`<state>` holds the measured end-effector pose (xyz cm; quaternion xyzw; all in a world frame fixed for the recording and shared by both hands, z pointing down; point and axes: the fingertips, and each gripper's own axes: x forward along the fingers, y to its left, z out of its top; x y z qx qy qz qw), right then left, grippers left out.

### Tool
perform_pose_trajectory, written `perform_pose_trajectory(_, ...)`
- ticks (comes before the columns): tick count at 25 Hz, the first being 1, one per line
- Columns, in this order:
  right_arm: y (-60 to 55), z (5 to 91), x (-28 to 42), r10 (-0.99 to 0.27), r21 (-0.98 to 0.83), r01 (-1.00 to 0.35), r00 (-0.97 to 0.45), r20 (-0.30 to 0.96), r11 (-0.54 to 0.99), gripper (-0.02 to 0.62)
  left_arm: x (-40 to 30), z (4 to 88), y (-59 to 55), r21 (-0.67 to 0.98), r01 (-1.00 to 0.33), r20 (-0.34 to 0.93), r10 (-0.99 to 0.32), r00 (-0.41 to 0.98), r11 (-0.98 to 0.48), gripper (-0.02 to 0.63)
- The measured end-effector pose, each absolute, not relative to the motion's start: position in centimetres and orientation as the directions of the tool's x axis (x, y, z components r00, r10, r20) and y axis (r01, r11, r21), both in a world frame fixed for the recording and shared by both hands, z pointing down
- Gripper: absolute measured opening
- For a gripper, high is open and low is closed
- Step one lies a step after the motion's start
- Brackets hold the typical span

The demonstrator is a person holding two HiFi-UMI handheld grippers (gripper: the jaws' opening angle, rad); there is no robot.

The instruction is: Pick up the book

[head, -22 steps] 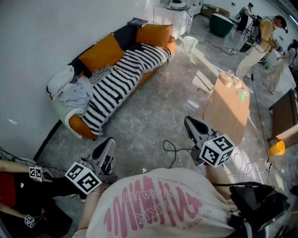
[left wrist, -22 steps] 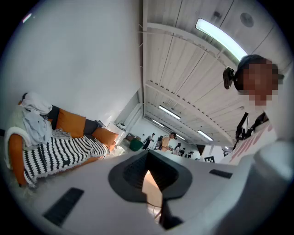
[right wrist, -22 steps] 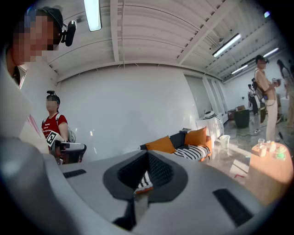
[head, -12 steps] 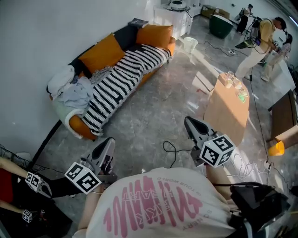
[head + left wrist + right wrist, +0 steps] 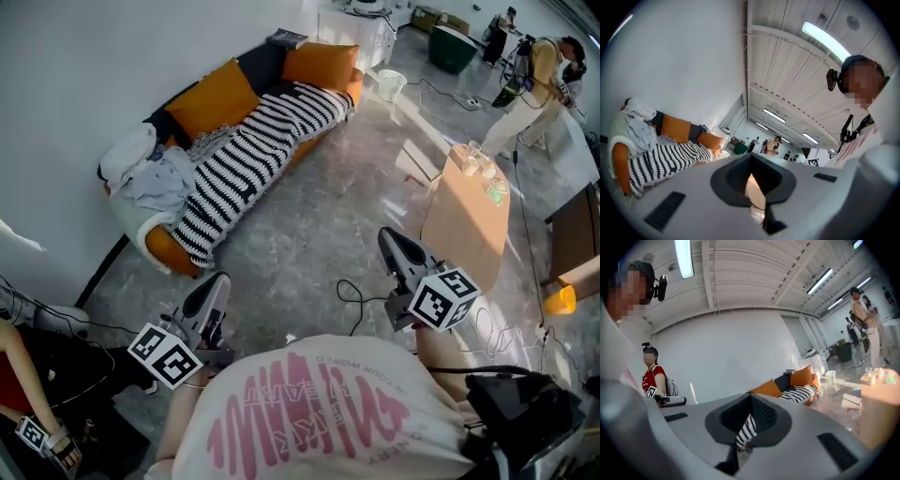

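A dark flat book [image 5: 286, 38] lies on the far arm of the orange sofa [image 5: 220, 94], well away from both grippers. It also shows small in the right gripper view as the book [image 5: 789, 371] behind the orange cushions. My left gripper [image 5: 213, 286] is held level over the floor near the sofa's near end, jaws together and nothing in them. My right gripper [image 5: 392, 246] is level too, beside the wooden table, jaws closed and nothing held. The left gripper [image 5: 750, 161] and the right gripper [image 5: 751, 400] show their tips meeting in their own views.
A black-and-white striped blanket [image 5: 253, 141] and a heap of clothes [image 5: 141, 173] cover the sofa. A wooden table [image 5: 466, 220] with cups stands to the right. A black cable [image 5: 352, 295] lies on the floor. People [image 5: 536, 84] stand at the back right, another person [image 5: 23, 412] at the left.
The head view has shifted a little, so the sofa sits slightly higher and further right. Both grippers keep their pose. The person at the left has lowered a marked gripper toward the bottom corner.
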<state>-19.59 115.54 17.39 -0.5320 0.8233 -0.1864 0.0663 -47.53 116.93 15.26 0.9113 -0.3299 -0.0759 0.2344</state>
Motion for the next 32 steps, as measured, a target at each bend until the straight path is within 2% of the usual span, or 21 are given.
perform_pose_trajectory(5,113.7,17.1,-19.4,-0.929,-0.310,-0.897,-0.359,0.092,0.316,0.009,-49.8,15.4,115.0,0.465,-0.606,0.006,-0.682,0.731,-0.645,0.008)
perform_pose_trajectory(13,111.1,17.2,-16.5,-0.945,-0.393,-0.884,-0.313,0.094,0.253,0.009,-50.3,16.3,113.1,0.450,-0.632,0.026,-0.698,0.716,-0.631,0.008)
perform_pose_trajectory(27,98.5,18.2,-14.4,-0.916,-0.363,-0.886,-0.365,0.164,0.288,0.009,-46.2,16.0,100.9,0.469,-0.625,0.028,-0.697,0.717,-0.624,0.008)
perform_pose_trajectory(32,94.1,18.1,-12.9,-0.914,-0.376,-0.877,-0.376,0.154,0.298,0.009,-45.1,16.3,97.3,0.462,-0.644,0.048,-0.708,0.705,-0.610,0.008)
